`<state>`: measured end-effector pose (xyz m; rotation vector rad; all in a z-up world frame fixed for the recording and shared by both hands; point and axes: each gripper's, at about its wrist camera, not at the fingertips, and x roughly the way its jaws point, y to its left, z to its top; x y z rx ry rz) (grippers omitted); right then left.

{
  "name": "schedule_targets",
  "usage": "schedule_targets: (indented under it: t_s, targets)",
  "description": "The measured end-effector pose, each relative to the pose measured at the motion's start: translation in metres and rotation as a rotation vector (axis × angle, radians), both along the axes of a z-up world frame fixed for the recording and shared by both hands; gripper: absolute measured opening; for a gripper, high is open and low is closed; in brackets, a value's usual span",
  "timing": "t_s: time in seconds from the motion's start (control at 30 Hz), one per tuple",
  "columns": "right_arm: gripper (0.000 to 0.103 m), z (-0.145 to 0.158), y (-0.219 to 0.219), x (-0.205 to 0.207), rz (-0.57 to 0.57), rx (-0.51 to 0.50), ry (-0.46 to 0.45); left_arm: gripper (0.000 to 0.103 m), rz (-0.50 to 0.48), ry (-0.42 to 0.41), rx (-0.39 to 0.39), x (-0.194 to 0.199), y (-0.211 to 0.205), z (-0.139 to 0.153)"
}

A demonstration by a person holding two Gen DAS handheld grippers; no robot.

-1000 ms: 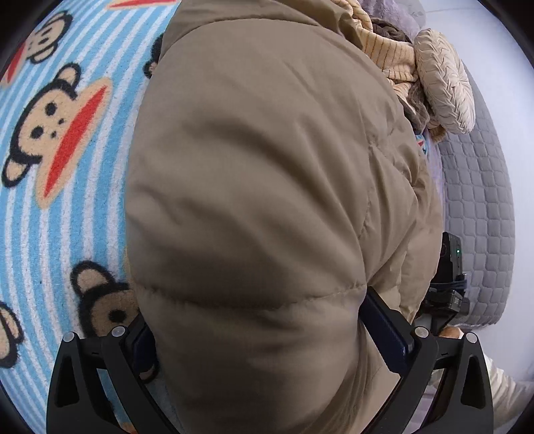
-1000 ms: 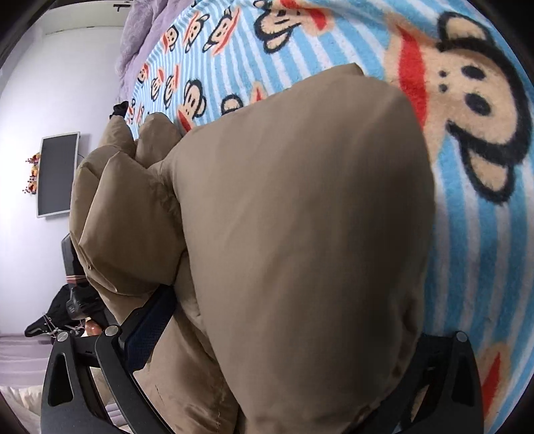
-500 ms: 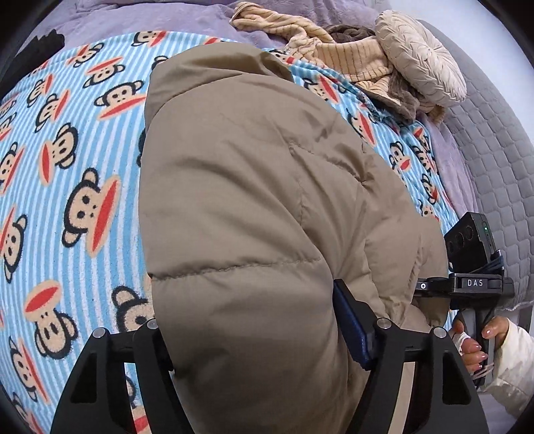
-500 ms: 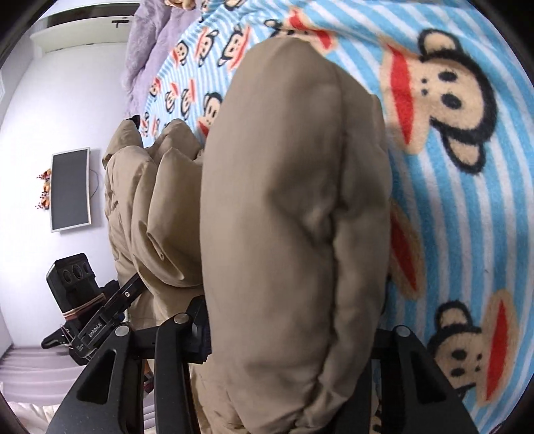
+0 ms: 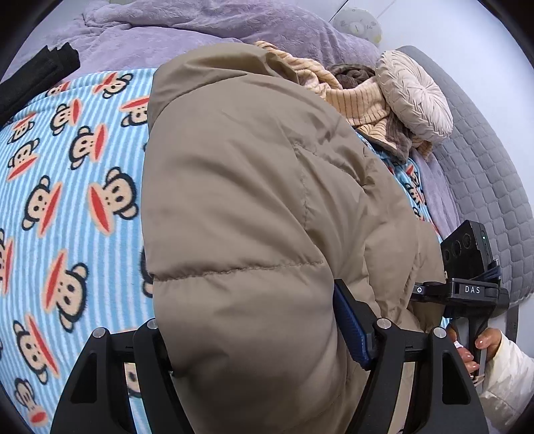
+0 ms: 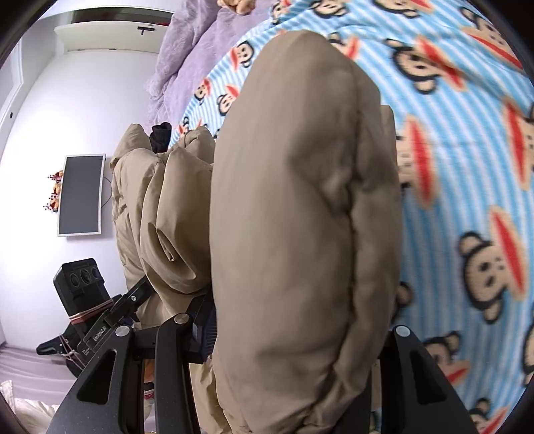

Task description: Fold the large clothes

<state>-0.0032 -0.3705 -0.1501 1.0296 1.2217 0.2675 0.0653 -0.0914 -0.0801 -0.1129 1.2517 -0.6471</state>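
Puffer coat [image 5: 253,207] tan; blanket [image 5: 66,187] blue-white striped, monkey faces; bedspread [image 5: 187,30] lilac; round cushion [image 5: 417,90] cream.

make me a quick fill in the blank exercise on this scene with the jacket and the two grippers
1. Both grippers are clamped on a puffy jacket whose colour is ____.
2. The blue striped blanket under it is printed with cartoon ____.
3. In the left wrist view, the round pleated cushion lies on the ____ side of the picture.
4. The left gripper and the right gripper each hold the ____.

Missing words: tan; monkeys; right; jacket
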Motion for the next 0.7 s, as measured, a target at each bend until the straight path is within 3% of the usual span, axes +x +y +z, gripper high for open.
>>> schedule_targets:
  t_s: [0.23,0.4,0.47,0.6,0.7]
  targets:
    - [0.048,-0.001,0.078,0.043,0.014,0.012,-0.033,0.075,0.057,-0.032,0.053,0.053,0.09,-0.001]
    - [0.048,-0.01,0.117,0.082,0.038,-0.017,-0.017,0.075,0.132,-0.036,0.108,0.088,0.138,-0.026]
    - [0.048,-0.014,0.123,0.089,0.052,-0.053,-0.002,0.075,0.165,-0.023,0.145,0.096,0.15,-0.043]
    - [0.052,-0.024,0.119,0.093,0.047,-0.098,0.042,0.081,0.211,-0.026,0.144,0.097,0.163,-0.06]
    - [0.066,-0.024,0.103,0.084,0.01,-0.142,0.092,0.084,0.214,-0.056,0.168,0.093,0.16,-0.061]
